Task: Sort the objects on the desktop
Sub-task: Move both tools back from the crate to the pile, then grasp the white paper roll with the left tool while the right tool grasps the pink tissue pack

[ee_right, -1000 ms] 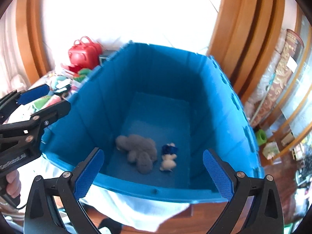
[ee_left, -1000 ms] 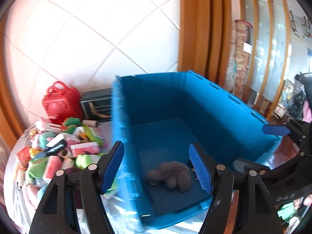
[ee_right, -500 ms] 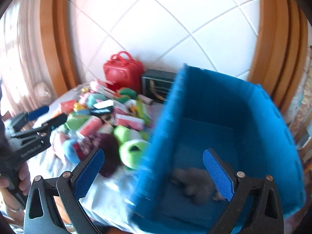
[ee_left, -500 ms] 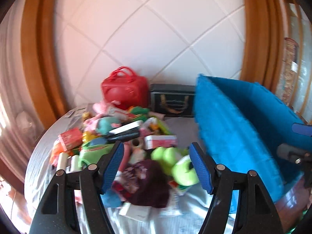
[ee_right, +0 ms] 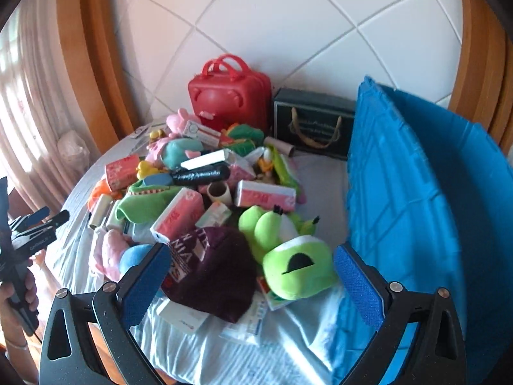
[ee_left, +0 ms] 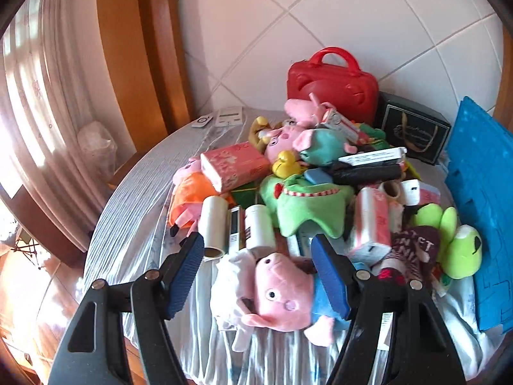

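Before you lies a pink pig plush [ee_left: 282,298] in a blue shirt, on a cloth [ee_left: 134,211] of pale grey with fine stripes; behind it sit a lime-green frog plush [ee_right: 288,250], a maroon beanie [ee_right: 218,269] with white lettering and a pink patterned tissue pack [ee_left: 234,165]. At the rear you see a glossy red case [ee_right: 229,96], a black box [ee_right: 312,122] with gold printing, and a bright blue crate [ee_right: 416,192], against white tiles [ee_right: 288,16] crossed by grey diagonal grout lines.
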`<state>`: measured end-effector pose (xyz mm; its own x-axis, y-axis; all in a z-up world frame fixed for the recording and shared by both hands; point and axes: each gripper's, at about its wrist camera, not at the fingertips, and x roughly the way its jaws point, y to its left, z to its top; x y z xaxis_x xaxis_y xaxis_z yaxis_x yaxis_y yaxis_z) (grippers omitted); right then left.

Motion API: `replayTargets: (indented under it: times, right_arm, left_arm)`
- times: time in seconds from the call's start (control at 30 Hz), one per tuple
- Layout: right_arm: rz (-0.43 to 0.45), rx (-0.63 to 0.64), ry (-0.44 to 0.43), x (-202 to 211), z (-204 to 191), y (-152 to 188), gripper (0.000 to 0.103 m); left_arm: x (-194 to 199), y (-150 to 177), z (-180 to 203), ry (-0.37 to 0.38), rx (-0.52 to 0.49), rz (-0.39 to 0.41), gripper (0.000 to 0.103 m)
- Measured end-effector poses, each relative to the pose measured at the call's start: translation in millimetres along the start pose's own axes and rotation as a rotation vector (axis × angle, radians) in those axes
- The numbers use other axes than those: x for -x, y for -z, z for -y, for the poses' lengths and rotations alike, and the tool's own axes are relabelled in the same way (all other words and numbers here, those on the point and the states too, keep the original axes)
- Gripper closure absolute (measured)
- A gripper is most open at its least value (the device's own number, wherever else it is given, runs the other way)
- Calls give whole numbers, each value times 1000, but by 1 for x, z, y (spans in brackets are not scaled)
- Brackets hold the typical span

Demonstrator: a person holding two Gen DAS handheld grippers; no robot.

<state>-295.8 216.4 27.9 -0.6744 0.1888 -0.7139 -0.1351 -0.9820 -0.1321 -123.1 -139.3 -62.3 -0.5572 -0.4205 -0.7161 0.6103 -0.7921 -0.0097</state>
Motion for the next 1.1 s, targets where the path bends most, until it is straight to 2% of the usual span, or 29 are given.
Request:
replayTargets:
  times: [0.13, 0.3, 0.47, 0.6, 0.77, 0.87, 0.97, 1.1]
  right_arm:
    - [-44, -28, 27, -34, -12, 3, 0]
    - [-96, -81, 47, -73, -25, 5, 0]
    - [-148, -137, 66, -105, -33, 7, 0]
    - [-183, -172, 80, -124, -36, 11, 0]
    - [-214, -198, 103, -135, -39, 14, 0]
    - [-221, -211, 117, -138, -40, 13, 0]
    - [-228, -209, 107, -143, -48, 10, 0]
    - [-240, -188, 66, -156, -66, 2, 0]
  left_arm:
    - [-34, 3, -29, 9, 29, -46, 34]
    - [-78, 4, -50, 20, 18, -98, 34]
    - [-123, 4, -86, -23, 13, -148, 34]
    - [-160, -11, -113, -32, 59, -195, 34]
    - [-211, -22, -106, 21, 73, -264, 34]
    - [-226, -22, -97, 99, 93, -280, 29]
    - [-229, -21, -93, 93, 93, -252, 28]
    - [-235, -14, -93, 142, 114, -299, 34]
